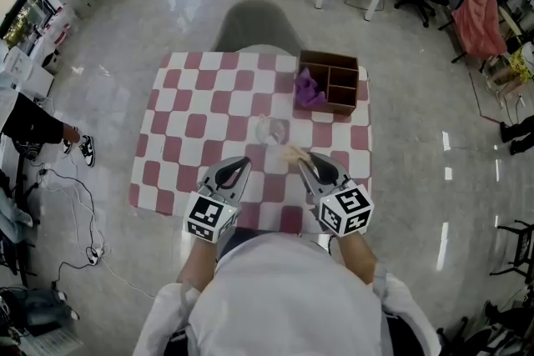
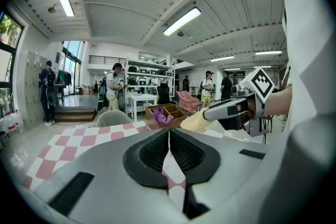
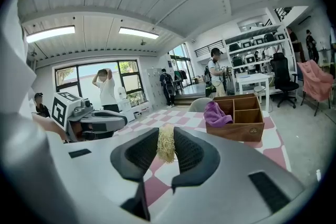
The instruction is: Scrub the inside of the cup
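Note:
A clear glass cup [image 1: 271, 132] stands upright near the middle of the red-and-white checked table [image 1: 192, 96]. My left gripper [image 1: 244, 162] hovers near the table's front edge, just short and left of the cup. Its jaws are shut with nothing between them [image 2: 169, 132]. My right gripper [image 1: 304, 160] is beside it, short and right of the cup, shut on a straw-coloured scrubber [image 1: 294, 152]. The right gripper view shows the scrubber [image 3: 166, 145] pinched between the pads. The cup is hidden in both gripper views.
A wooden compartment box [image 1: 332, 79] sits at the table's far right corner, with a purple cloth [image 1: 309, 89] in it. A grey chair [image 1: 259, 29] stands behind the table. Cables [image 1: 79, 213] lie on the floor at left, and people stand further off.

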The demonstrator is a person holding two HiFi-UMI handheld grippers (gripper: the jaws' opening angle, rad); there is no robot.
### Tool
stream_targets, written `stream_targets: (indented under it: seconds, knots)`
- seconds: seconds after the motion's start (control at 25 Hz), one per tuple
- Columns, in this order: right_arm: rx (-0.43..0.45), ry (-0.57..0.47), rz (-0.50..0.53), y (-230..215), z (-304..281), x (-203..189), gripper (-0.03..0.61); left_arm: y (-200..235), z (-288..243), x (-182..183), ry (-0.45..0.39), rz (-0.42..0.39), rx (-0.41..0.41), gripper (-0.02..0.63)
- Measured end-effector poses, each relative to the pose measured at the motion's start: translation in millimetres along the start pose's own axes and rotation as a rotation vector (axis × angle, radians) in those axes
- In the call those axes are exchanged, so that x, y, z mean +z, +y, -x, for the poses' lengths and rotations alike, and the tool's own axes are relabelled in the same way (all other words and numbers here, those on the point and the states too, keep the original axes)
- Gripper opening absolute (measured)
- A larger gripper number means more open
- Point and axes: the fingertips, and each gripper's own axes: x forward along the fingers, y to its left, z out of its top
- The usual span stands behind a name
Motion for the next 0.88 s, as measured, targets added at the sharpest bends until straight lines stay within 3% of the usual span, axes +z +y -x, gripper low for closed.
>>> stream_targets:
  seconds: [0.88]
  knots:
    - [-0.009, 0.002, 0.007, 3.8, 1.2, 0.4, 0.103, 0.7, 6.0, -3.1, 0.010, 0.005, -0.004, 0.037]
